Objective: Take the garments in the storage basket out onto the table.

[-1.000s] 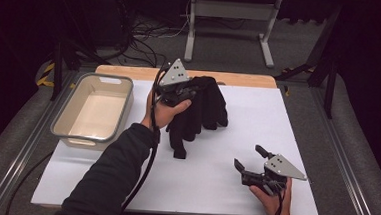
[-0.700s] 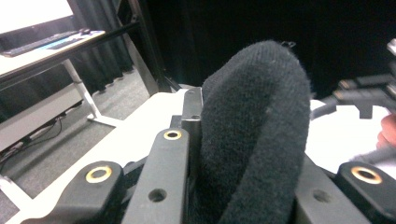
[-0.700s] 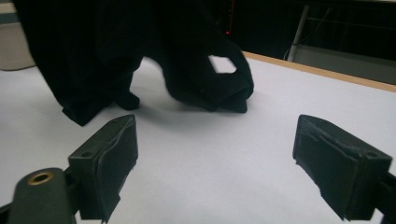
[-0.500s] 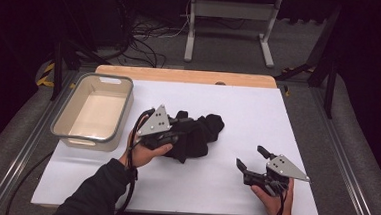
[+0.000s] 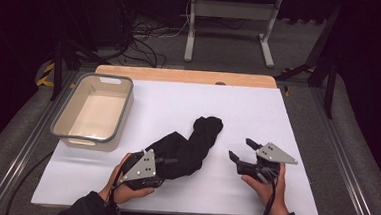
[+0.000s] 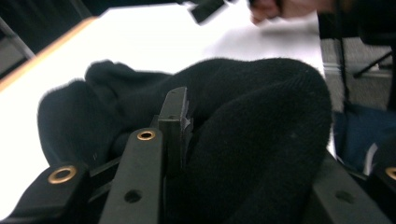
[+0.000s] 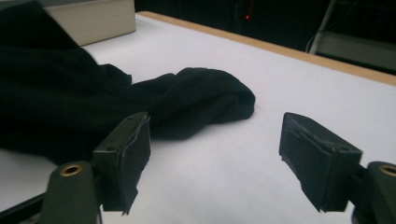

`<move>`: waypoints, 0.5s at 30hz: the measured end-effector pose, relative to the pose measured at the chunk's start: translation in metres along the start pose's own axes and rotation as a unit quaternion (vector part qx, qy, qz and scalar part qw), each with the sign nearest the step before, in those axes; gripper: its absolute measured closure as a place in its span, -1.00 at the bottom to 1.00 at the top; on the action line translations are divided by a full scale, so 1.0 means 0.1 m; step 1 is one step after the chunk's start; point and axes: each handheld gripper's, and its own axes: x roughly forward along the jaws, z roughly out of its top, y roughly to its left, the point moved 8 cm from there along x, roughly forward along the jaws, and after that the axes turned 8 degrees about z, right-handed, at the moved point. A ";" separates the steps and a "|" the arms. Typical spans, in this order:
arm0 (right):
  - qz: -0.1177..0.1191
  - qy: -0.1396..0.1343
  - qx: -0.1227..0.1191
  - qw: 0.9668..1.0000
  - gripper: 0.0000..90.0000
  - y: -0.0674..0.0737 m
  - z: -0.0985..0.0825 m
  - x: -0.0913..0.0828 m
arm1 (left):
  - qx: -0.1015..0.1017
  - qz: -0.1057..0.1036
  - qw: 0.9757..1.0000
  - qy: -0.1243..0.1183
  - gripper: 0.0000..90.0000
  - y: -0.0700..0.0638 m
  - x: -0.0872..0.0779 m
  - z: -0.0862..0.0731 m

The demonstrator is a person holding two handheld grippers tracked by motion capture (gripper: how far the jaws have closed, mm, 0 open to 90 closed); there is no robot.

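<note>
High view, left gripper [image 5: 167, 162] jaws just opening around black cloth [image 5: 191, 145].

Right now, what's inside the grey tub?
The grey tub looks empty: its pale floor shows bare. The near wall hides a strip of the floor along that side. The black cloth lies outside it, on the white table.

A white tabletop [image 5: 277, 123] with a wooden far edge carries a beige plastic tub [image 5: 94, 110] at its left and a black garment [image 5: 191, 145] crumpled near the middle.
</note>
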 end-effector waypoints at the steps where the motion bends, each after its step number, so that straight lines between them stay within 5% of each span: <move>1: 0.000 0.000 0.000 1.000 -0.41 0.00 0.00 0.00 | 0.000 -0.001 1.000 0.006 0.46 -0.02 -0.01 -0.04; 6: 0.021 0.048 0.018 0.998 -0.33 -0.09 0.07 0.39 | -0.016 -0.020 0.998 0.053 0.58 -0.12 -0.04 -0.35; 9: 0.027 0.069 0.020 0.997 -0.32 -0.13 0.12 0.71 | -0.032 -0.024 0.995 0.089 0.73 -0.10 -0.02 -0.56; 15: 0.042 0.094 0.028 0.994 -0.19 -0.14 0.12 1.07 | -0.044 -0.022 0.993 0.104 0.75 -0.05 0.03 -0.68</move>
